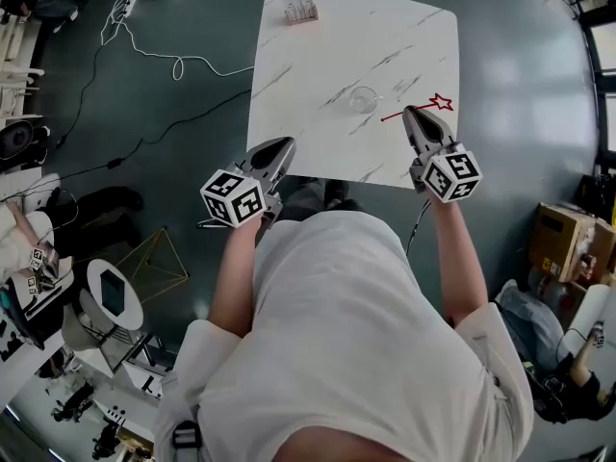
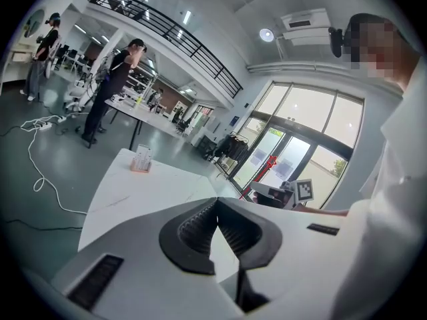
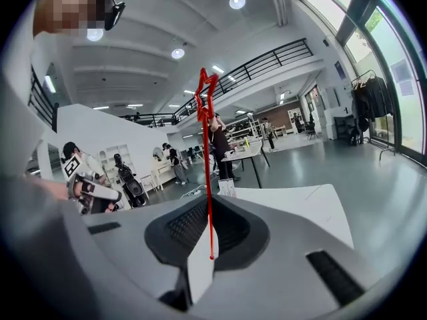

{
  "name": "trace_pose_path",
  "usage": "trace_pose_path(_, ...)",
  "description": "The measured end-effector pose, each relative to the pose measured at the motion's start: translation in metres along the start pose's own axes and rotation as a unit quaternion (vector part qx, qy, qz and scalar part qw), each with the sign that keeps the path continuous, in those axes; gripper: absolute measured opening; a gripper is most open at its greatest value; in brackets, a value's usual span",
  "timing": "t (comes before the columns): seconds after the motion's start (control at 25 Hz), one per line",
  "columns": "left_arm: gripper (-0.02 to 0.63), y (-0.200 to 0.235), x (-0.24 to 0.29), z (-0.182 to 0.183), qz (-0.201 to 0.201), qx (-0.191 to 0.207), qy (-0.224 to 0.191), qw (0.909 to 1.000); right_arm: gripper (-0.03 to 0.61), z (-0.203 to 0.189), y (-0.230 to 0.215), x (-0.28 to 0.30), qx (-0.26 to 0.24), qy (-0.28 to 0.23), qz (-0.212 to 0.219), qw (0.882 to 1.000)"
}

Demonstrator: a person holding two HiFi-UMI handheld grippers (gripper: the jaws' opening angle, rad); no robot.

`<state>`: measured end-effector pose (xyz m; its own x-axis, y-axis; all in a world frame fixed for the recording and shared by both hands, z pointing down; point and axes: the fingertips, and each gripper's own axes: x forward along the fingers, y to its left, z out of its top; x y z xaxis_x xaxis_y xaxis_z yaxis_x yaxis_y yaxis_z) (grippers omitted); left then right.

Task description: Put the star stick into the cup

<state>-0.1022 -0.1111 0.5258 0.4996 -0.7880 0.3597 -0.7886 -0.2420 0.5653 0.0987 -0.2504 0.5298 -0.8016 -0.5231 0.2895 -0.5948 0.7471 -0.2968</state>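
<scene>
The white marble table (image 1: 318, 56) takes up the far half of the scene, with the person standing at its near edge and a gripper in each hand. The left gripper (image 1: 285, 145) hangs just off the table's near left corner; its own view shows the jaws pressed together with nothing between them, so it is idle. The right gripper (image 1: 414, 115) is over the right side of the table, clenched on the shaft of the star stick (image 1: 395, 116), and its own view shows that thin red stick (image 3: 207, 165) pinched between the pads and standing clear of the tabletop. The star end points right and slightly far, while the plain end reaches left toward the cup (image 1: 363, 99). That cup, clear and apparently empty, stands upright around the middle of the table, close to the plain end but not touching it. A small rack (image 1: 300, 10) sits well apart at the far edge and plays no part. By my reading the pickup is done. What is left is to bring the stick over the cup's mouth, tip it end-down, lower it in and let go.
</scene>
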Motion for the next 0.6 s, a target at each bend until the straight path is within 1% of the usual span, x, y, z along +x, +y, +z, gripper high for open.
trace_pose_path(0.36,0.014,0.025,0.031,0.009,-0.029,-0.006,0.034,0.999,0.034,-0.014,-0.012,0.045,-0.001,0.034,-0.015,0.999)
trace_pose_path(0.6,0.014,0.04,0.051,0.012,-0.043,-0.019,0.05,0.9977,0.034,-0.034,-0.023,0.075,0.001,0.062,-0.023,0.998)
